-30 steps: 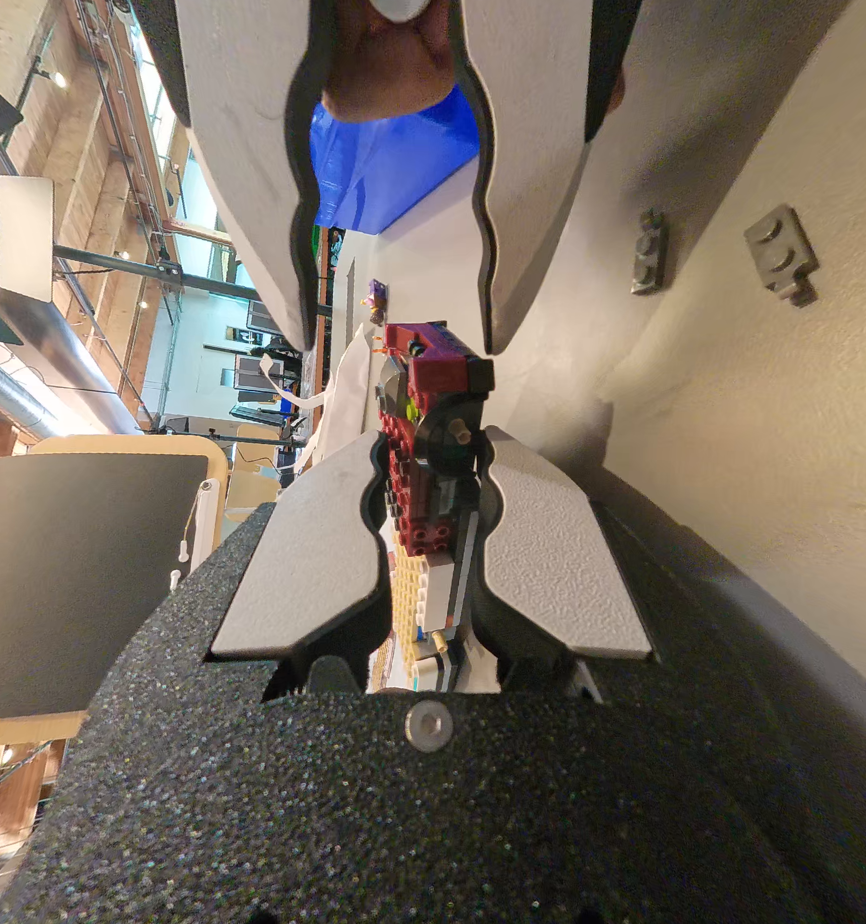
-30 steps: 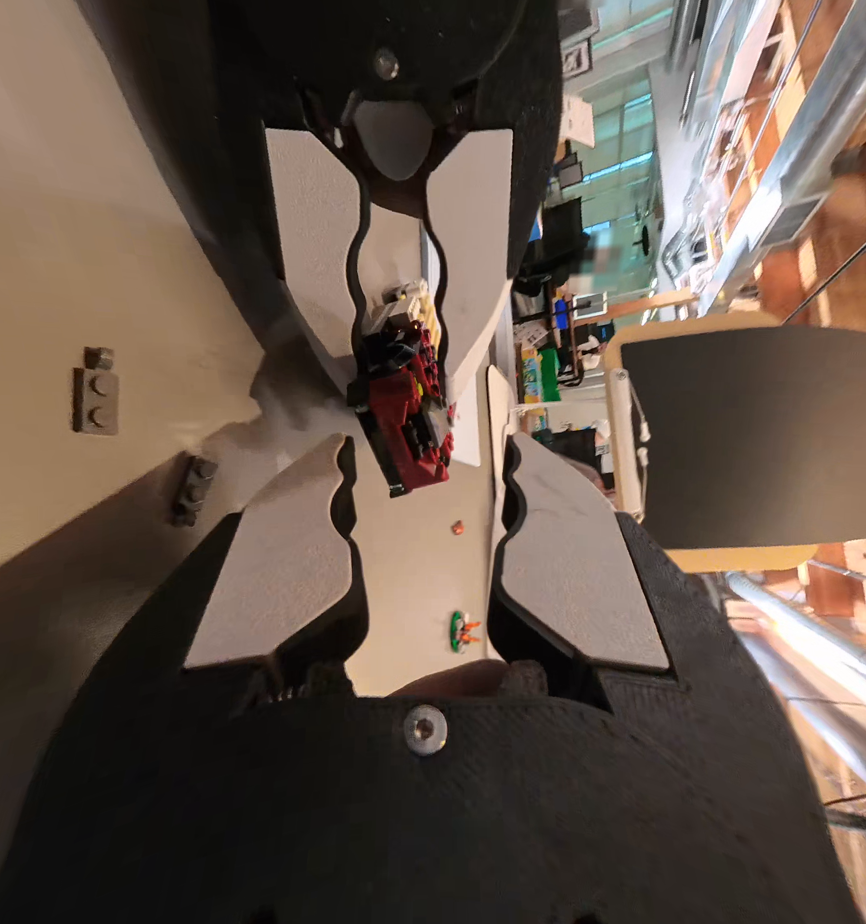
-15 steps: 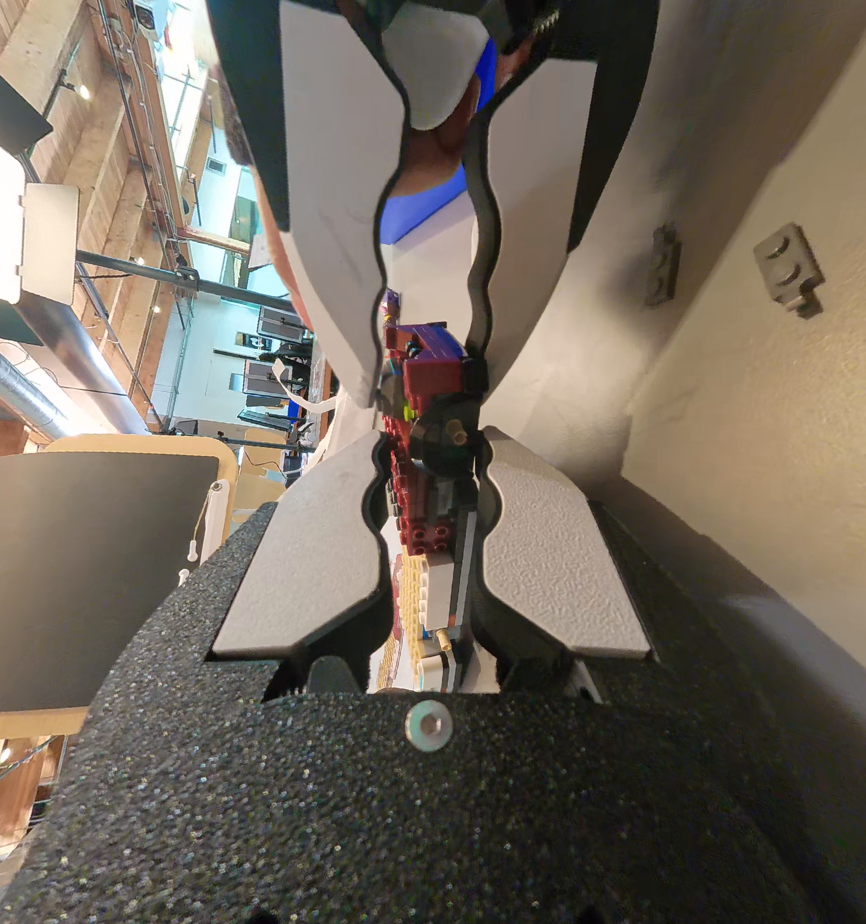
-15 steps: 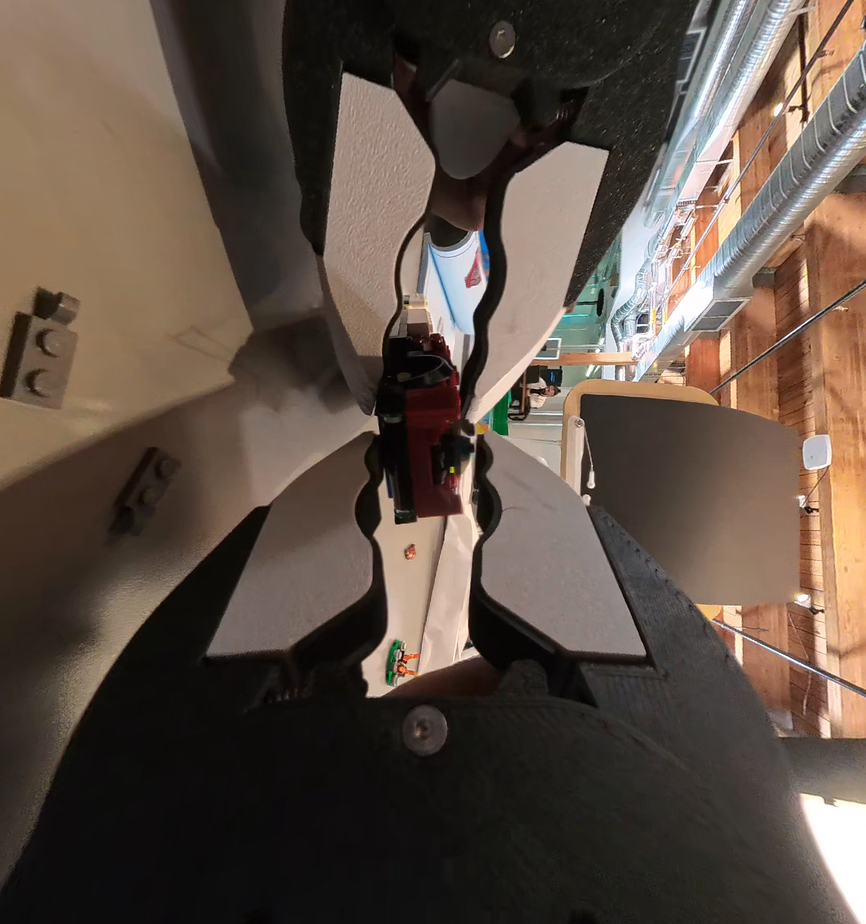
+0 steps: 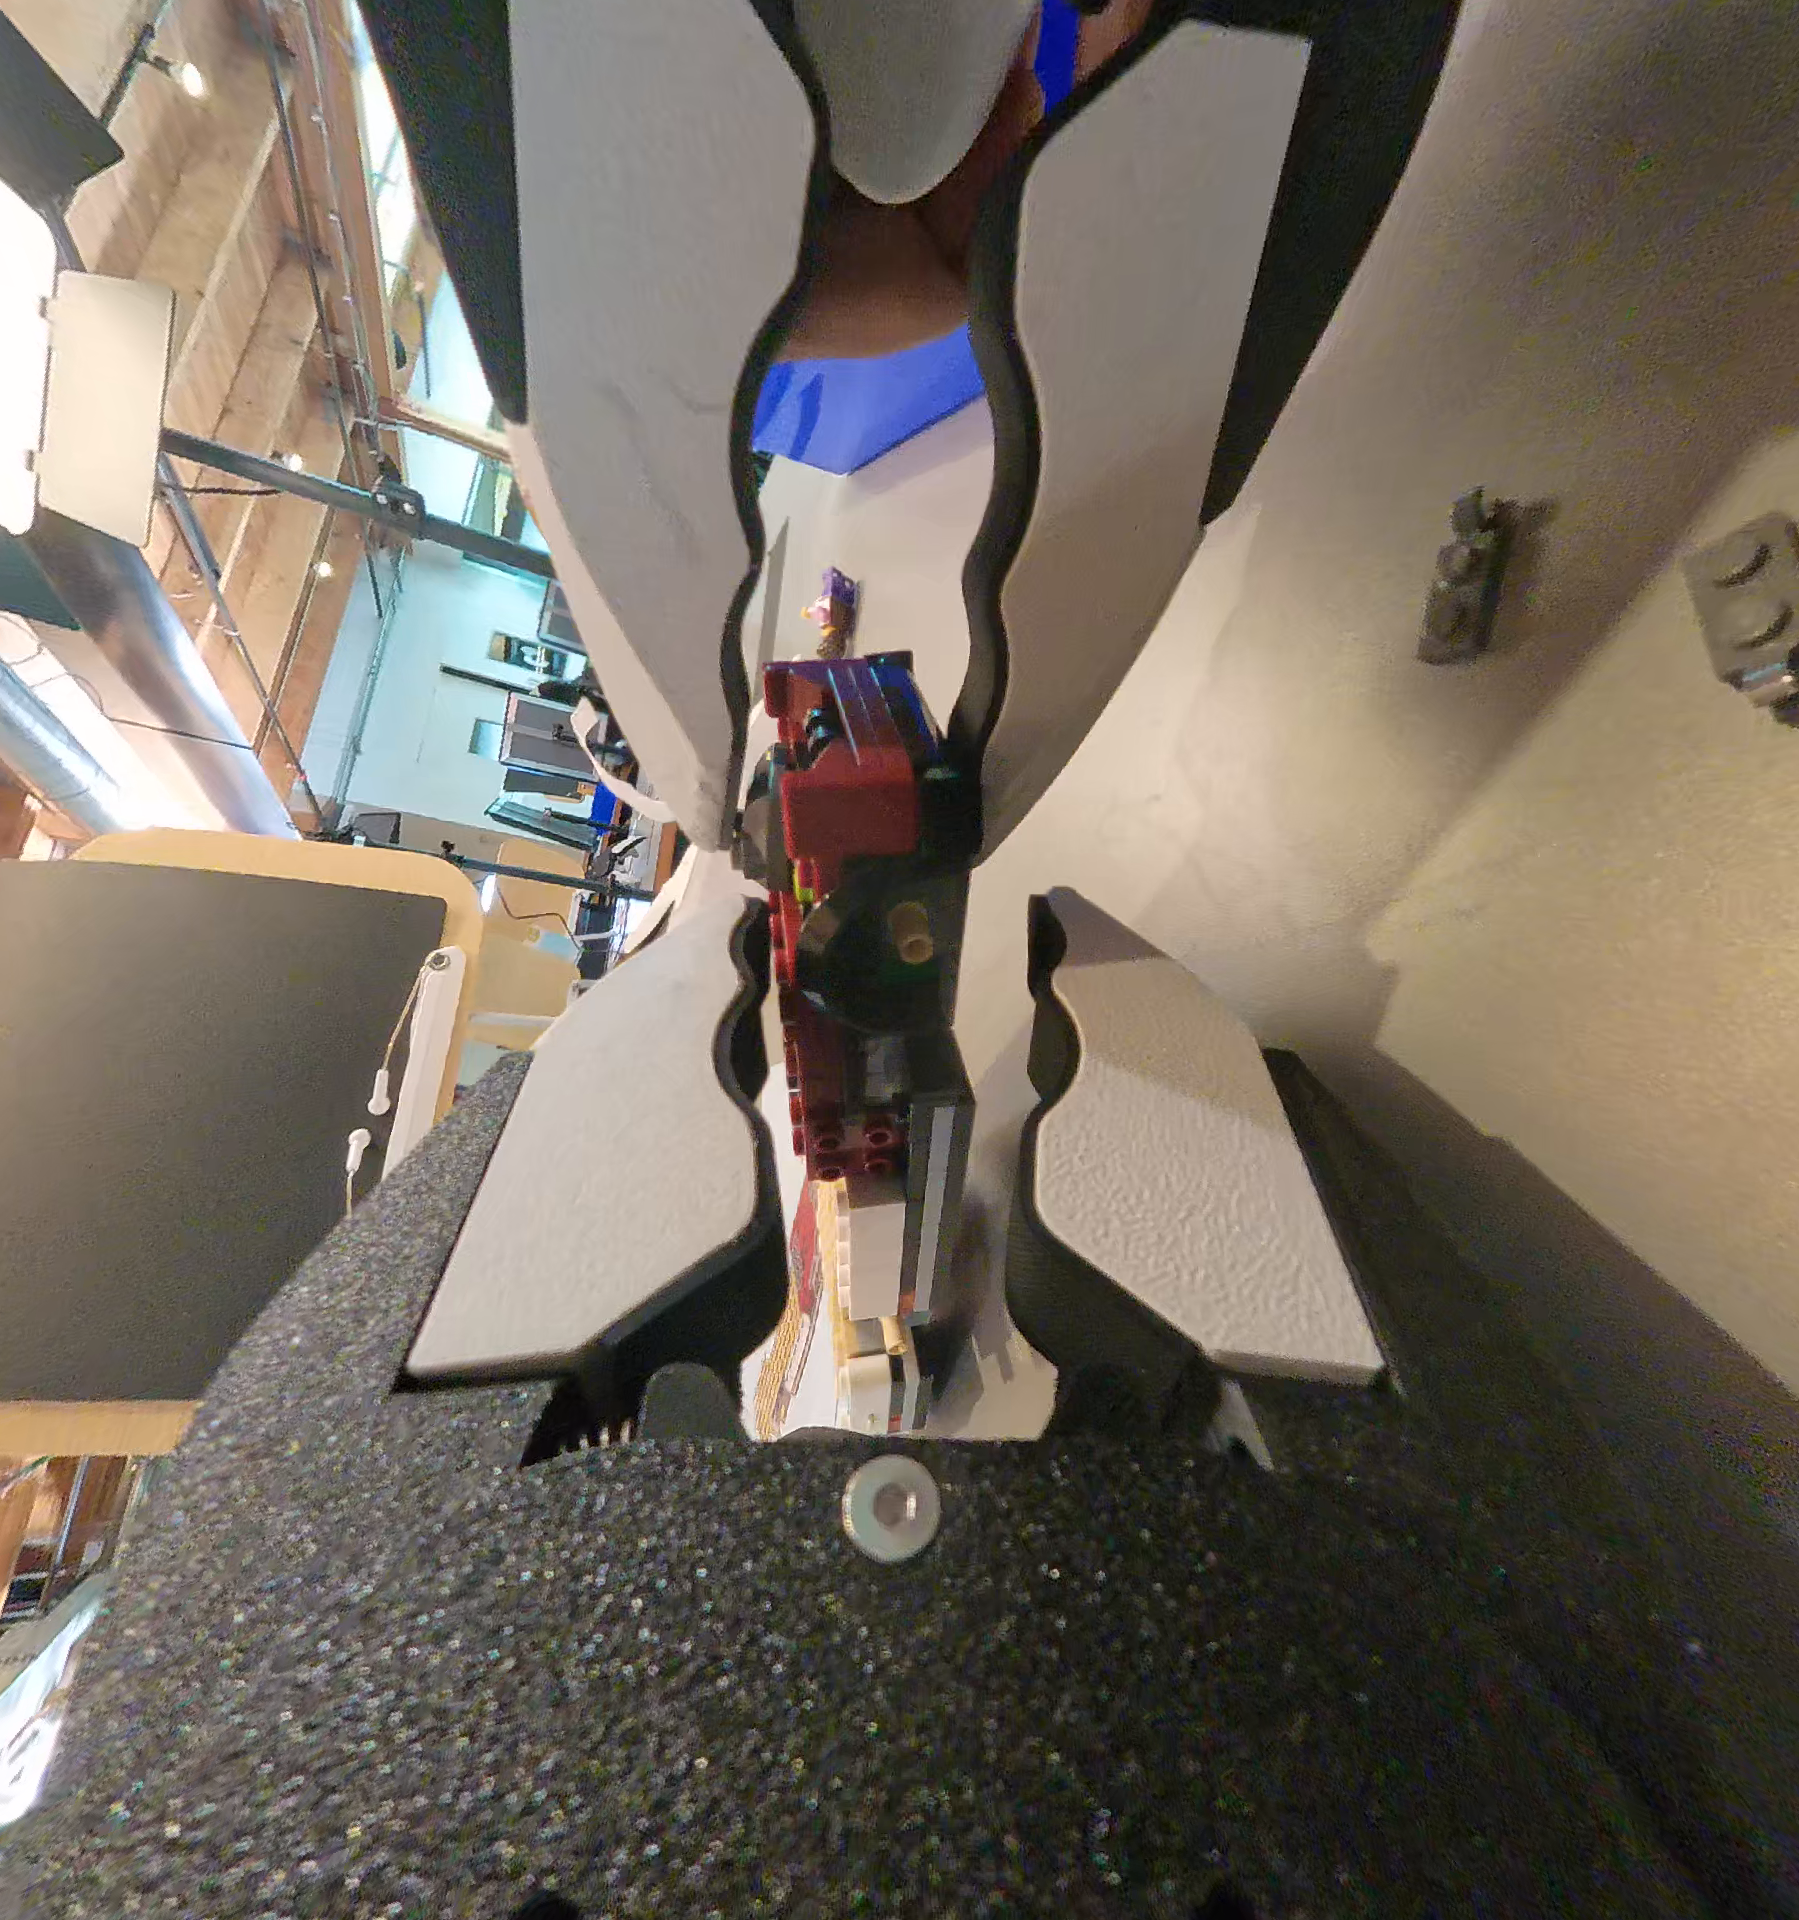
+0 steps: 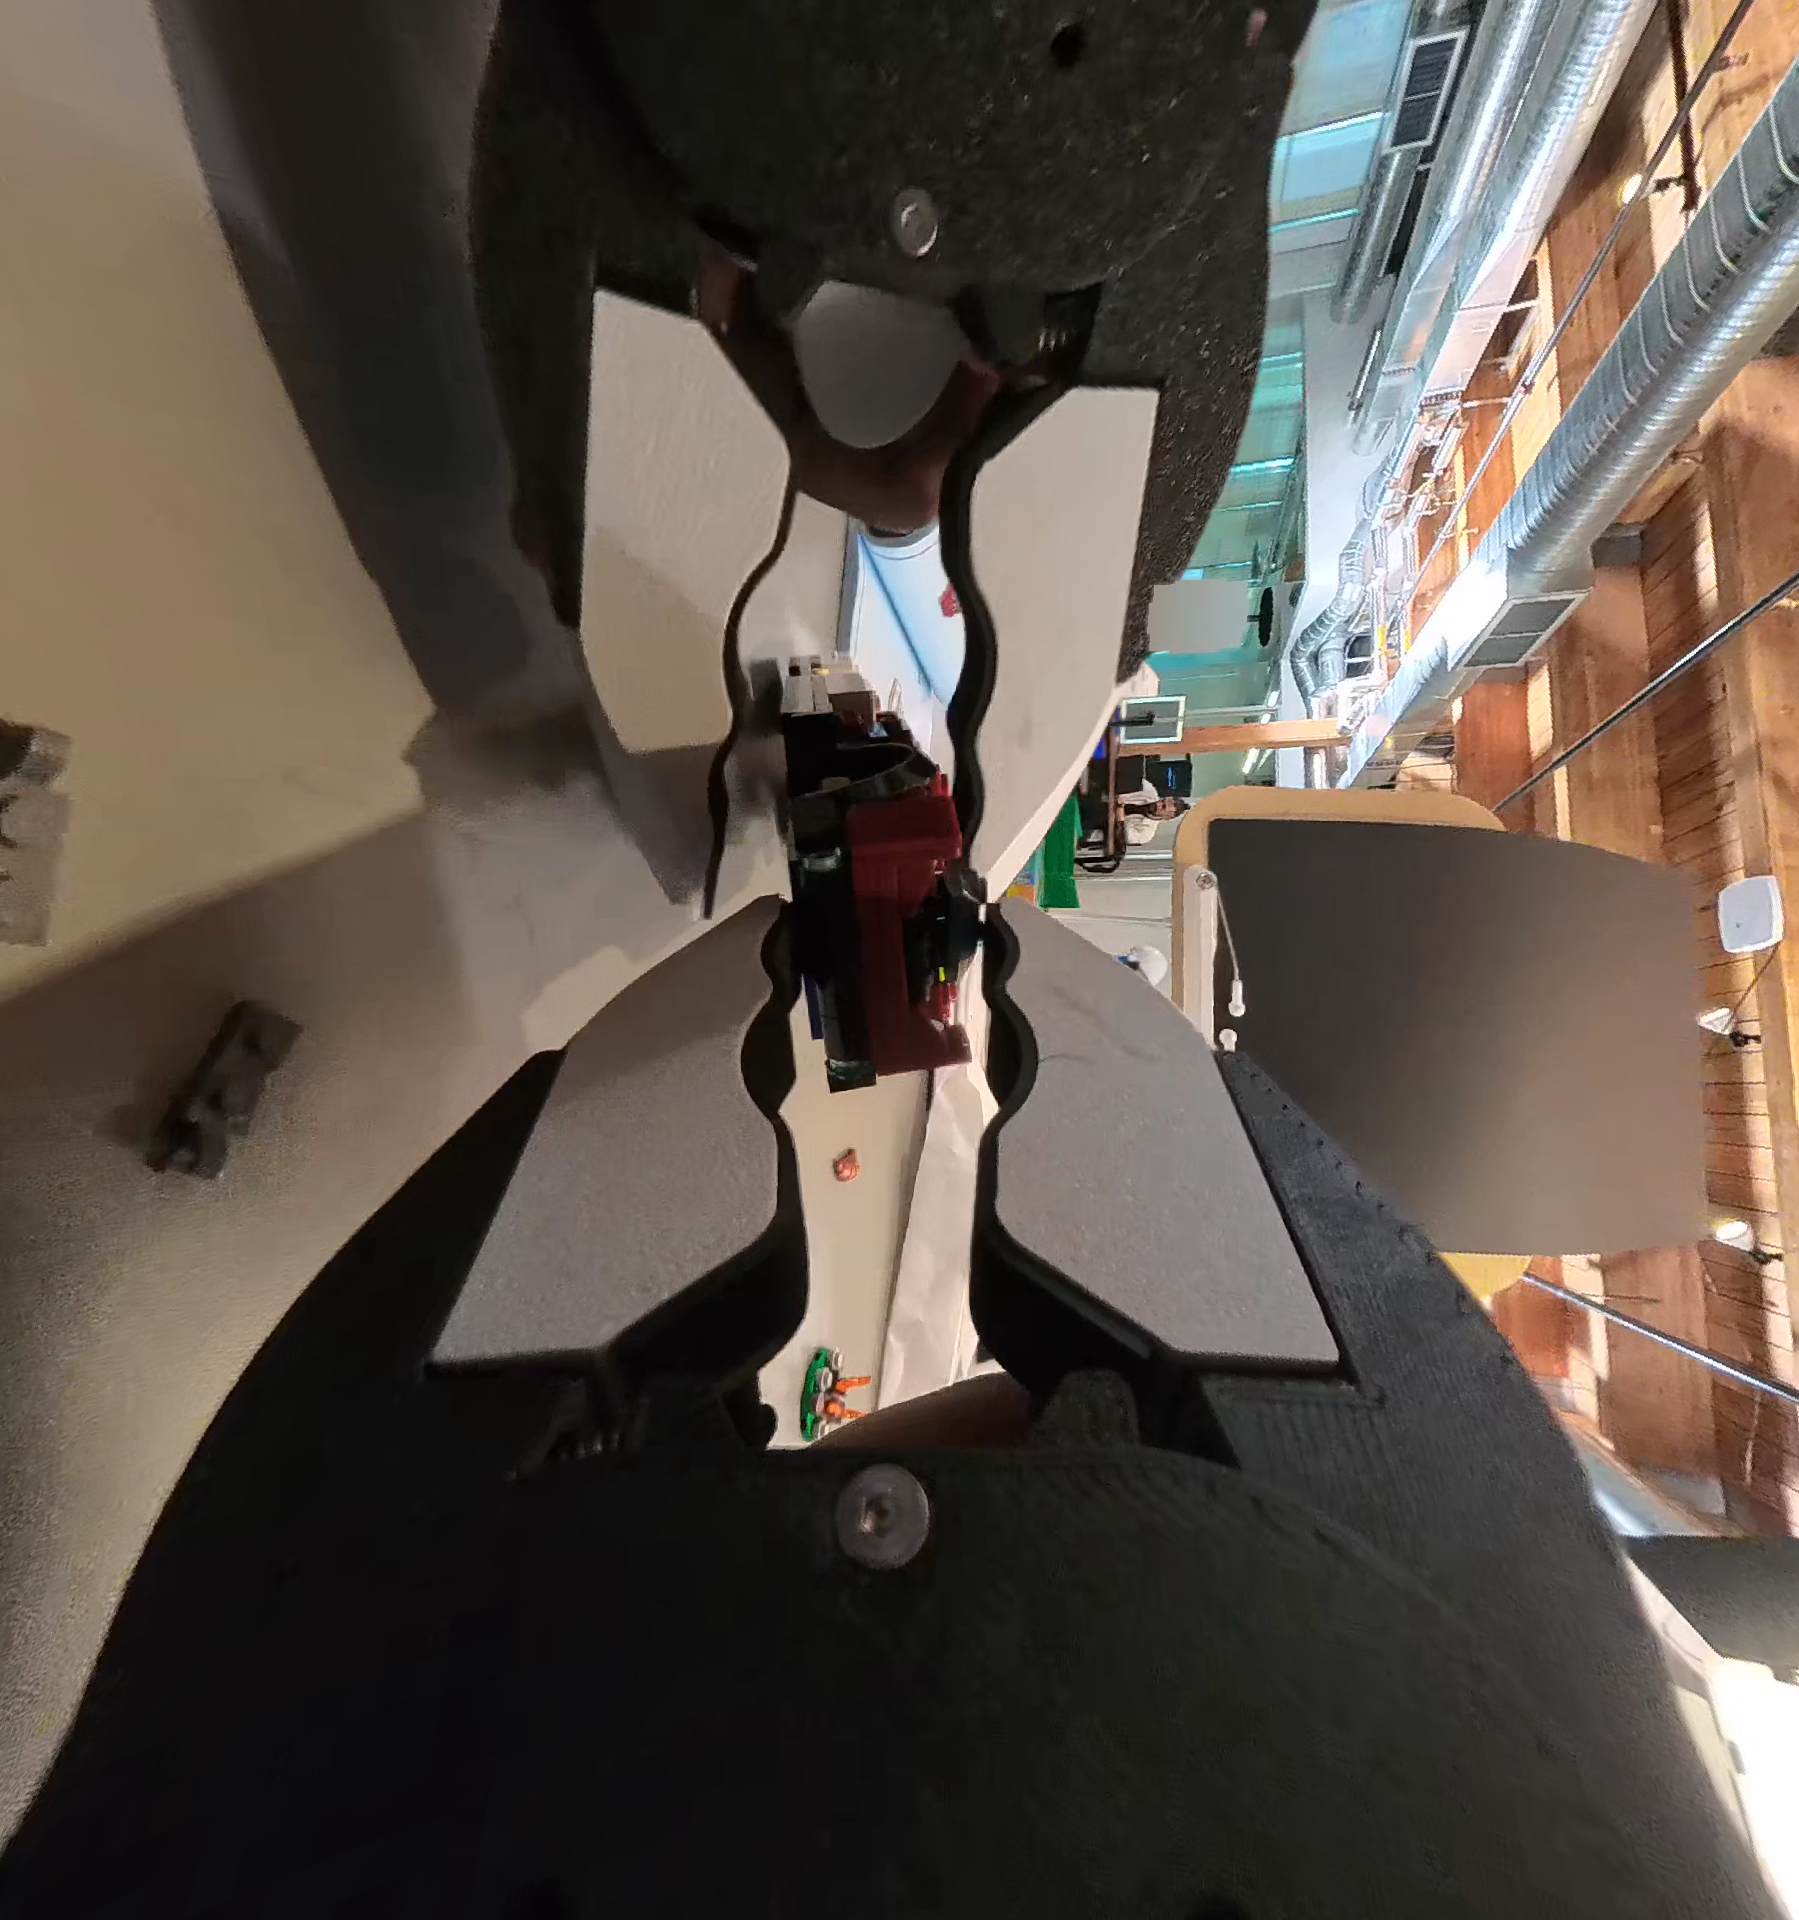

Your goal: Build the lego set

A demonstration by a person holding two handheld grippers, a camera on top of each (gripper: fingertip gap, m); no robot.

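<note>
Dark red and black brick-built toy vehicle (image 5: 864, 935) sits between both grippers, which face each other tip to tip, lifted off the pale table (image 5: 1497, 1039). The right gripper (image 6: 884, 925) is clamped on its red front end with both pads pressing the sides, while the left gripper (image 5: 890, 935) stands wider around the rear part: its left pad is at the model's side, a clear gap shows between its right finger (image 5: 1071, 997) and the model, so it grips nothing. Two small grey plates (image 5: 1768, 613) lie on the table well apart from the tools, with a small orange stud (image 6: 846, 1166) and a green piece (image 6: 827, 1392) below the right gripper.
</note>
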